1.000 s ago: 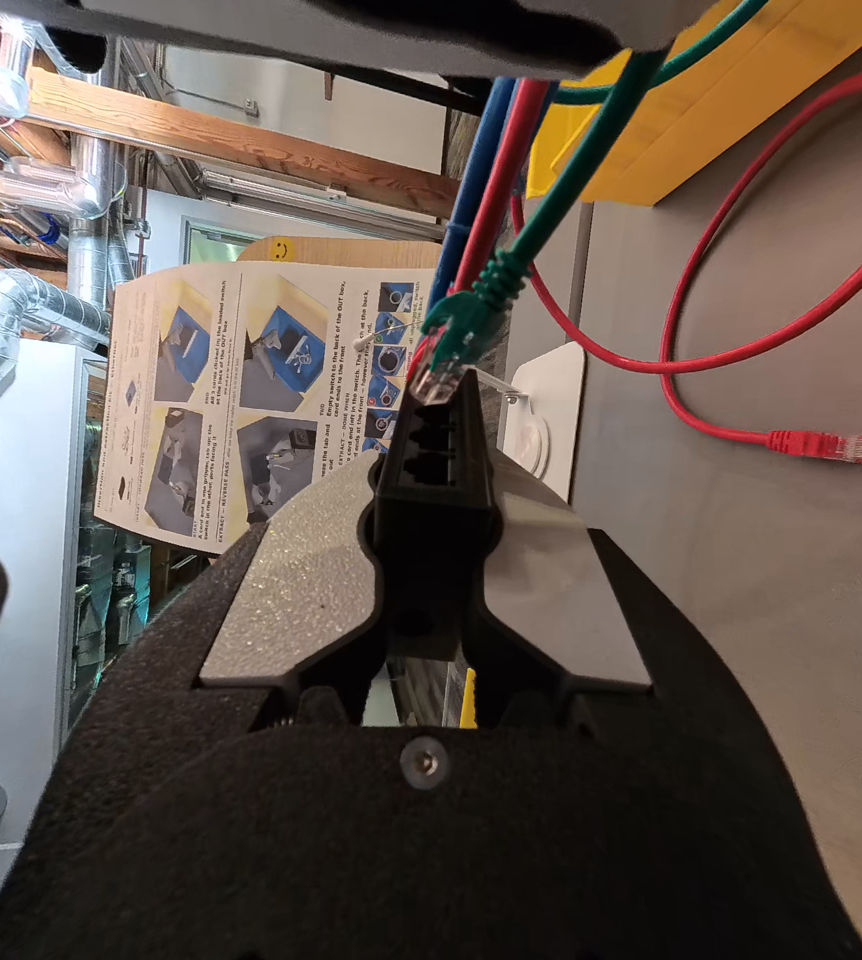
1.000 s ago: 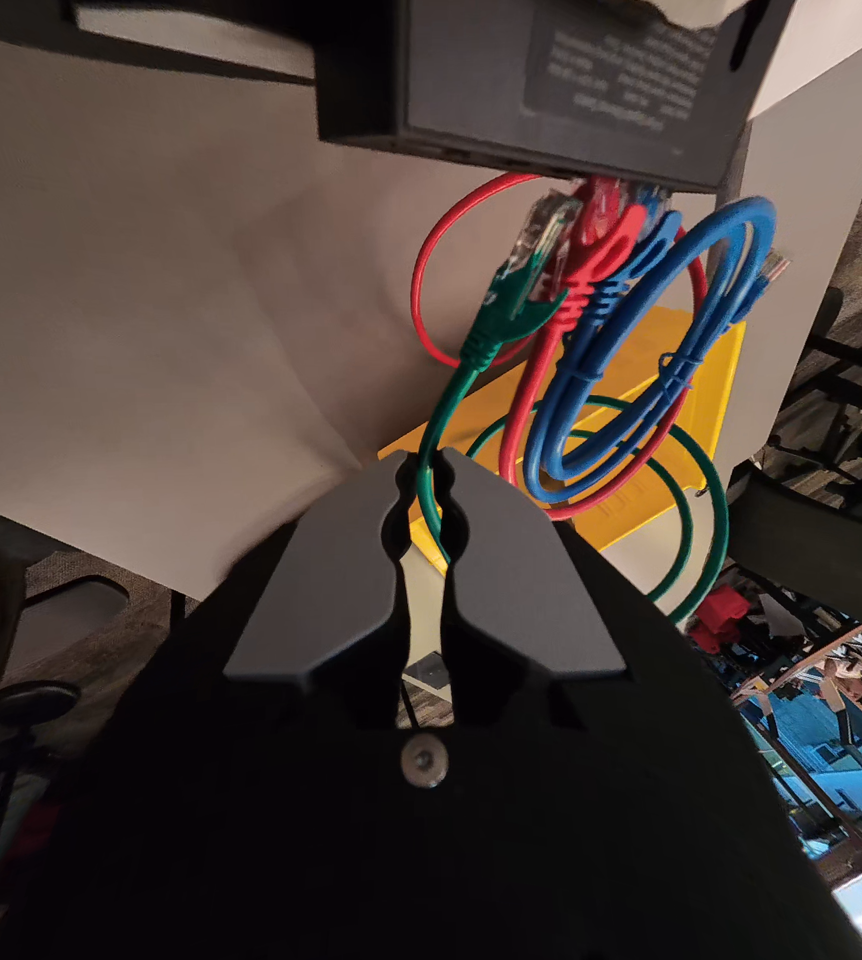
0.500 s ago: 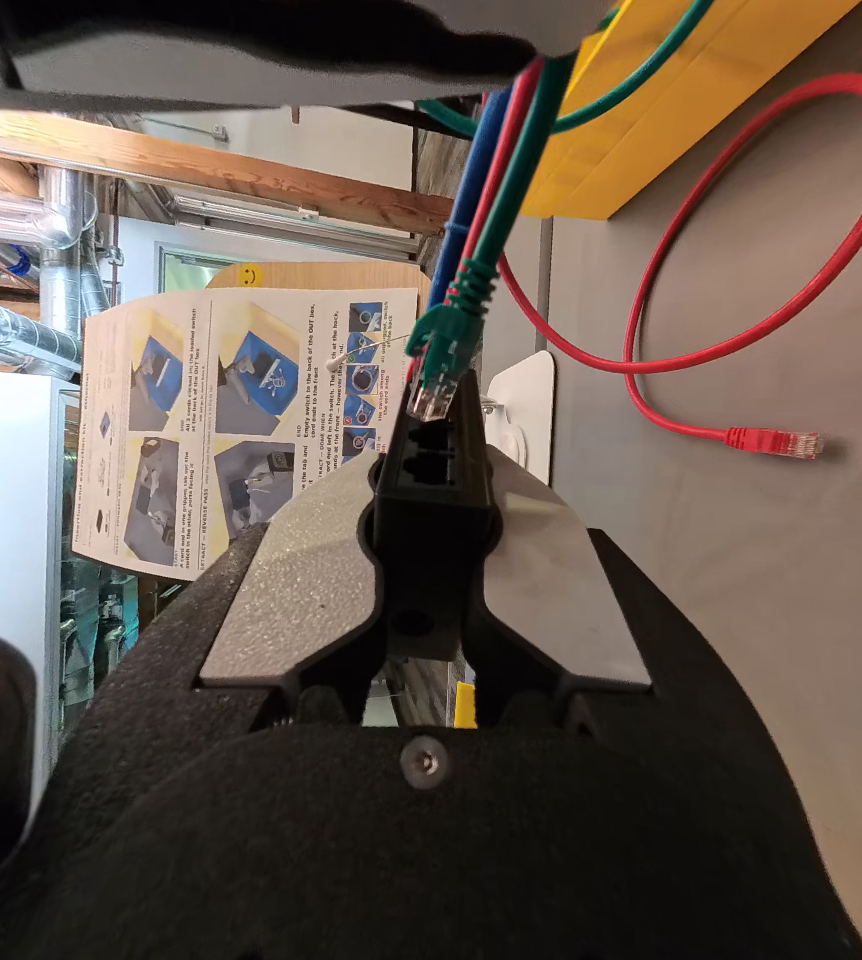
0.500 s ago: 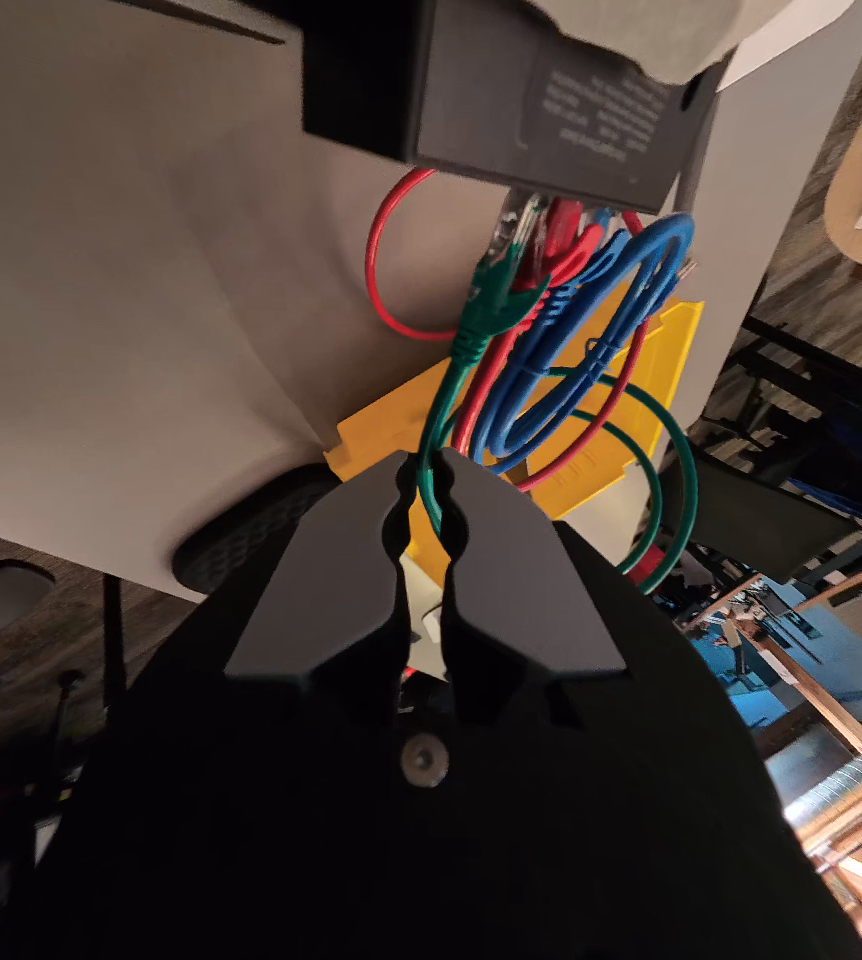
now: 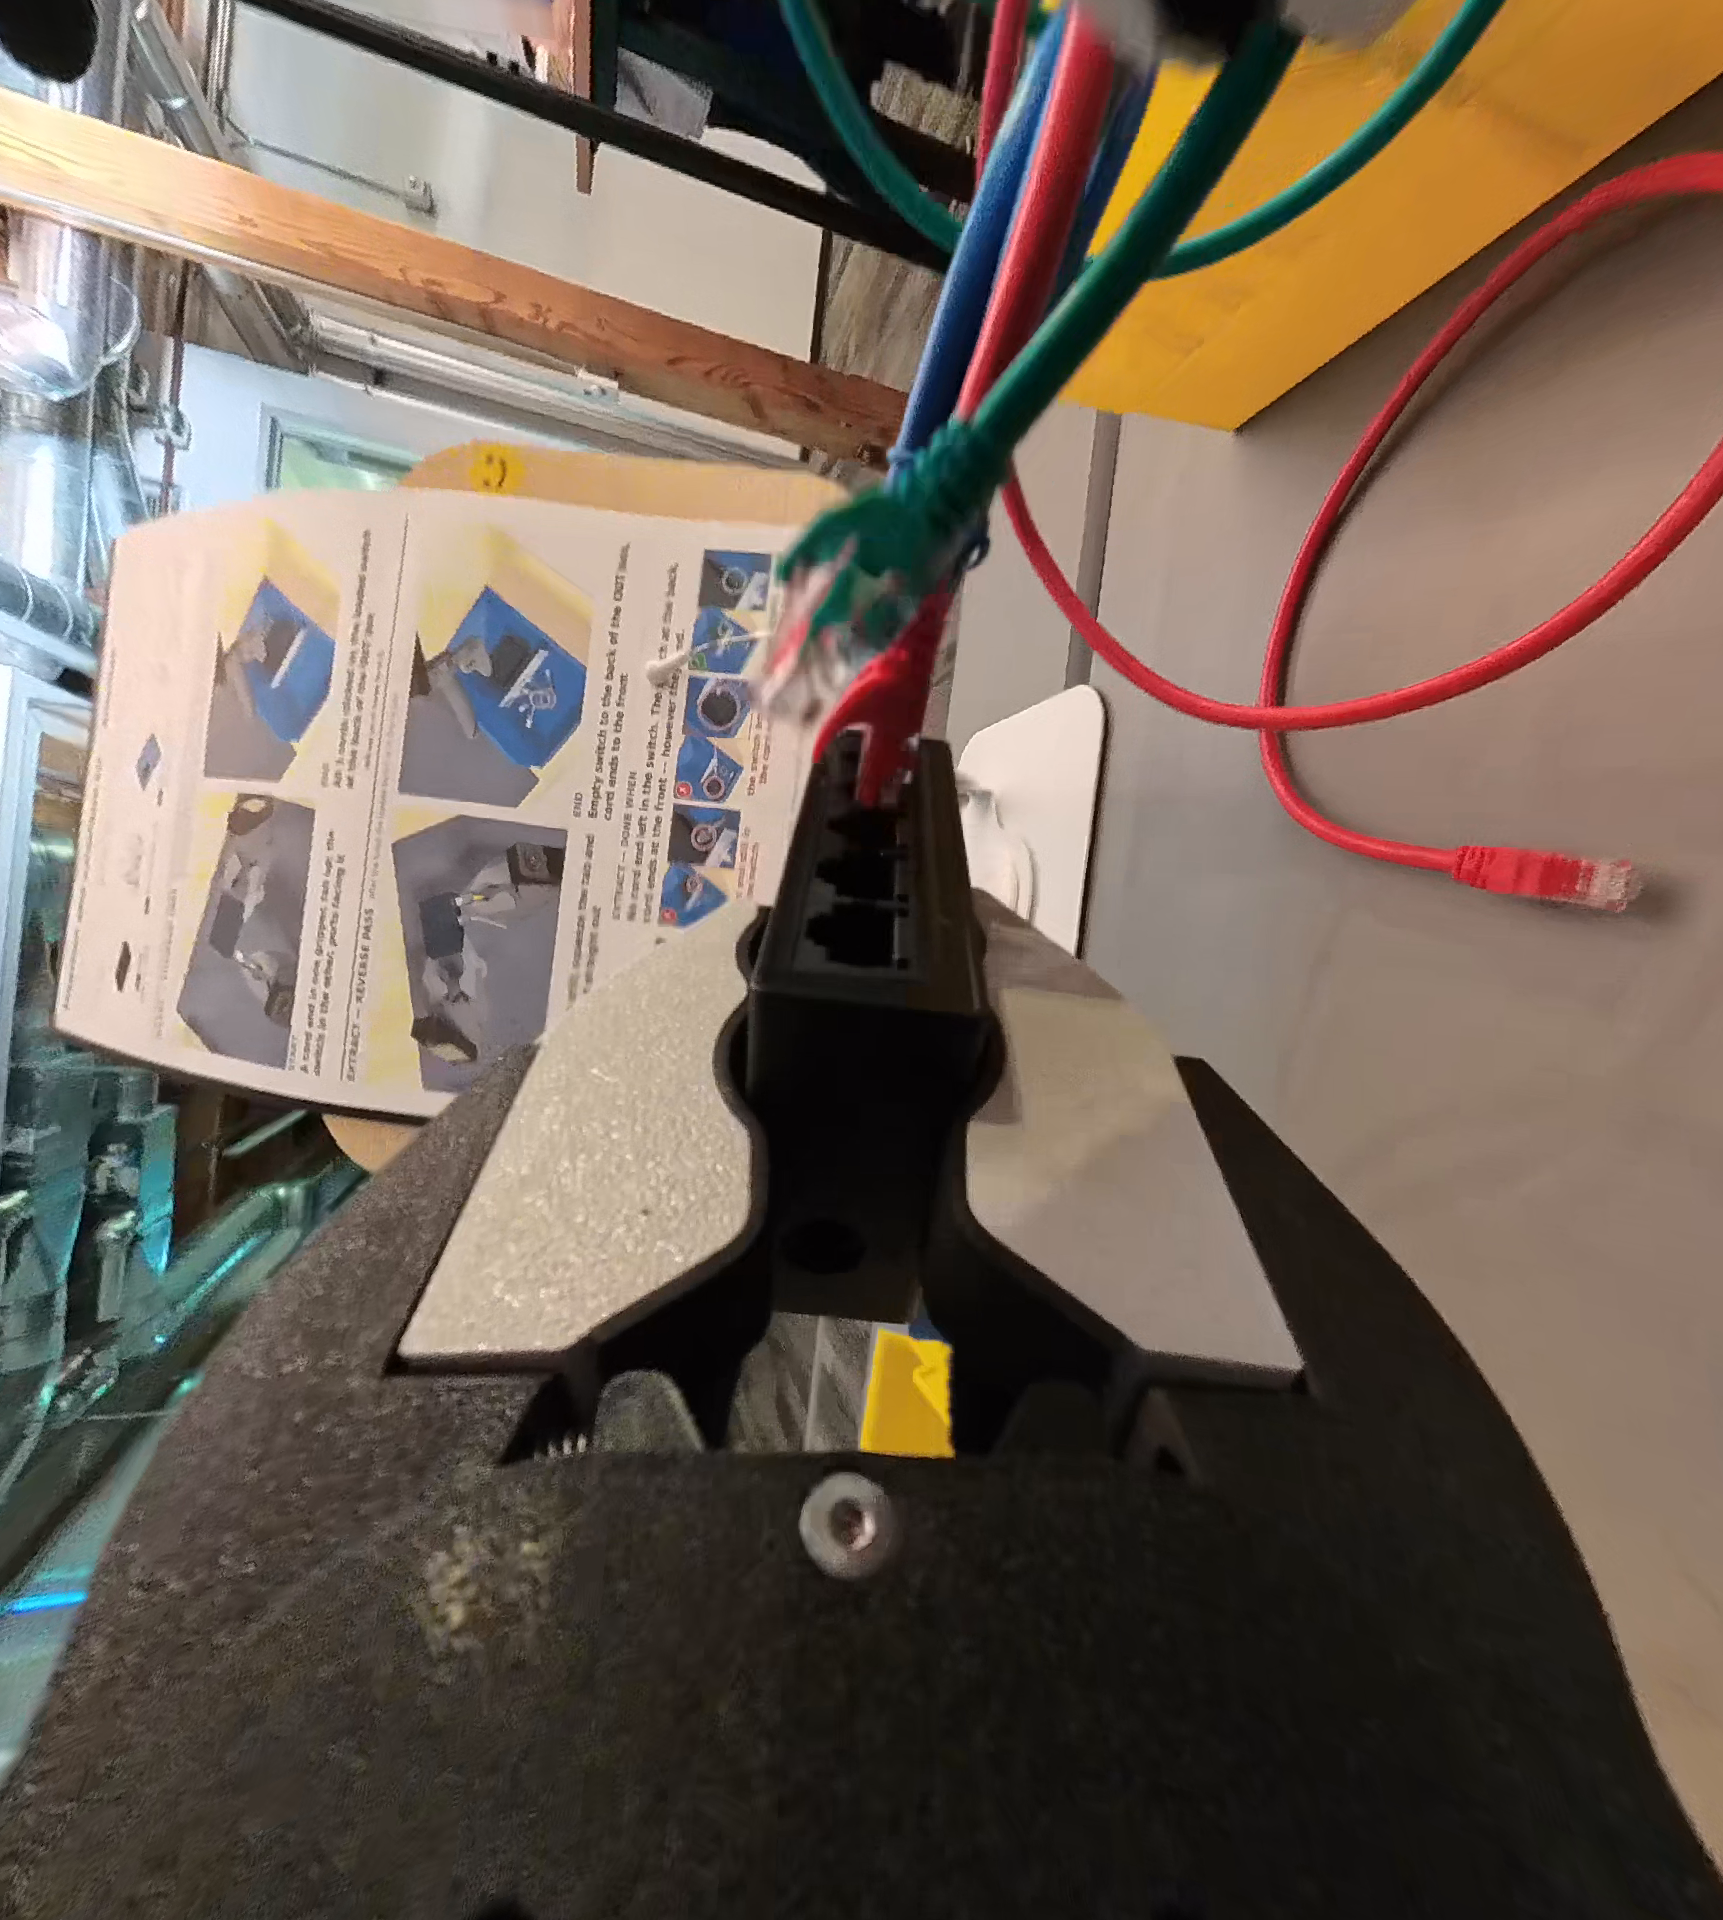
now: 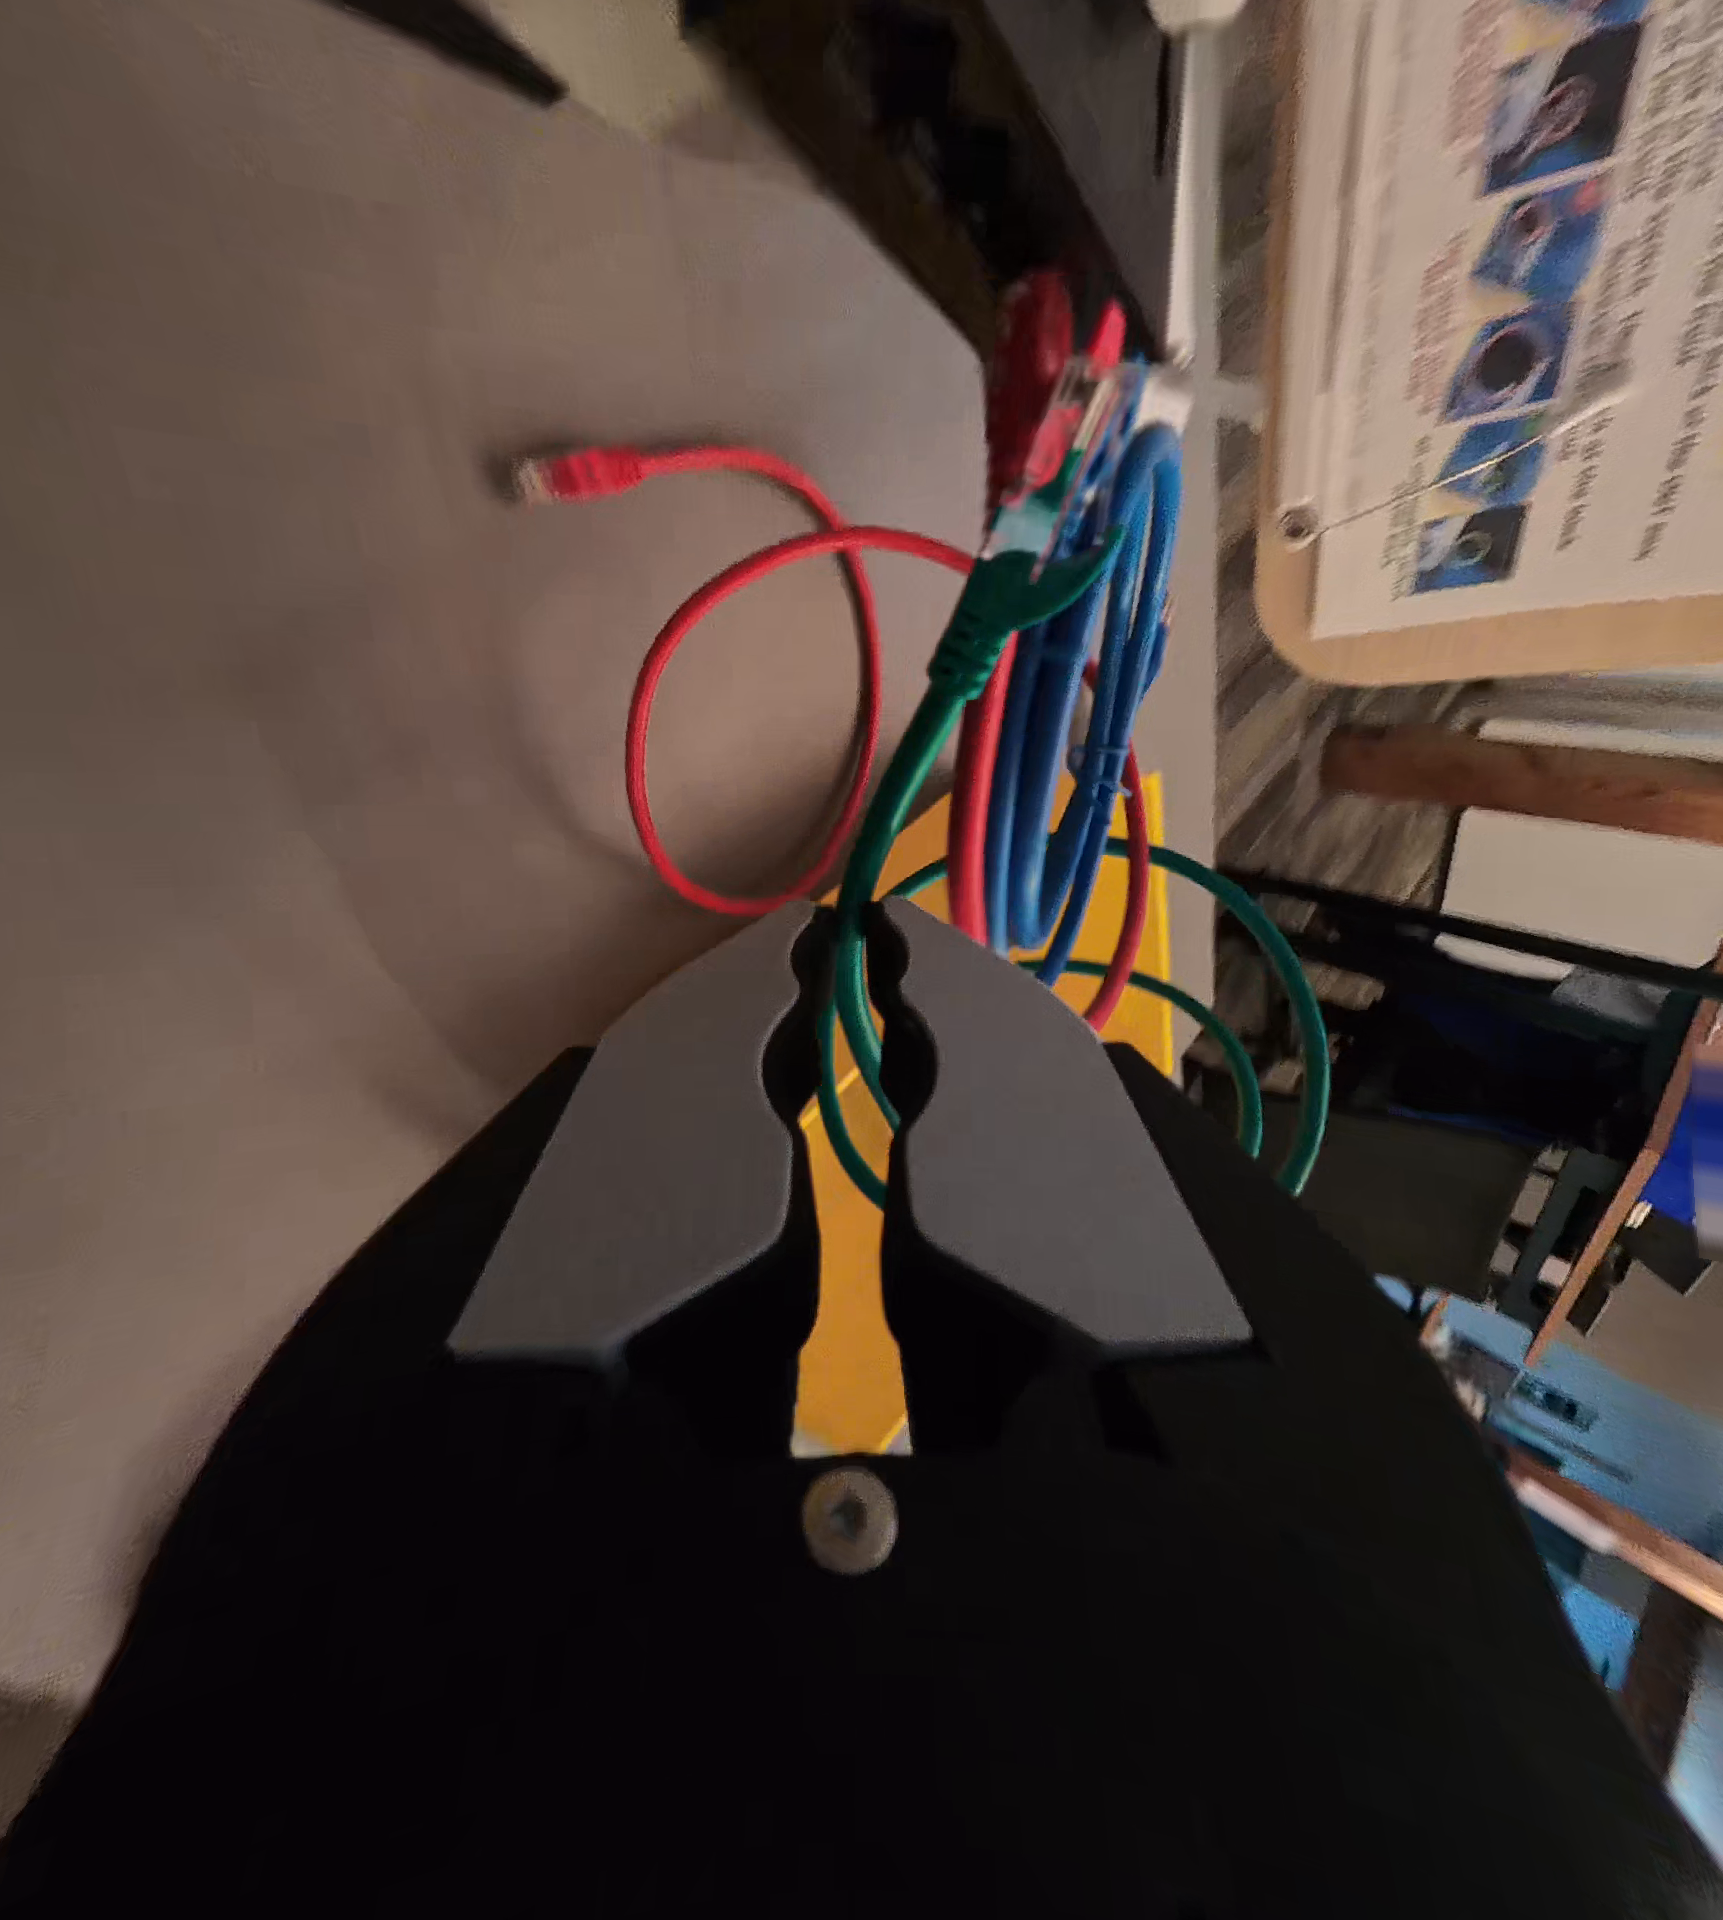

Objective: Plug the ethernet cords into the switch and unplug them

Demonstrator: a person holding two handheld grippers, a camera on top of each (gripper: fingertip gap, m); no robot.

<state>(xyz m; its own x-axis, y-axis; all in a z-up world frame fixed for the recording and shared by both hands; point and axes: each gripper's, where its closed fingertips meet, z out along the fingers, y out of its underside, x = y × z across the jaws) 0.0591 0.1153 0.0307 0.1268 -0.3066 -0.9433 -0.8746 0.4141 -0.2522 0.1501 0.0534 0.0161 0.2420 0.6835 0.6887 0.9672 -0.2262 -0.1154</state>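
My left gripper point(image 5: 862, 997) is shut on the black switch point(image 5: 867, 935) and holds it up with its ports facing the camera. A red cord's plug point(image 5: 883, 717) sits in a far port, with a blue cord point(image 5: 961, 301) beside it. The green cord's plug point(image 5: 836, 613) hangs free just above and left of the switch, blurred. My right gripper point(image 6: 849, 925) is shut on the green cord point(image 6: 914, 748) a short way below its plug point(image 6: 1028, 540). The switch point(image 6: 1075, 177) is a dark blur at the top of the right wrist view.
A loose red cord point(image 5: 1356, 665) lies looped on the grey table point(image 5: 1459, 1143), its free plug point(image 5: 1553, 878) at the right; it also shows in the right wrist view point(image 6: 763, 665). A yellow bin point(image 5: 1408, 208) stands behind. An instruction sheet on a board point(image 5: 369, 790) stands at the left. My hands' fingertips stand some 12 cm from each other.
The green plug has come away from the switch's port and swung up and left. Both views have swung round, the right one sharply, and the frames are now blurred.
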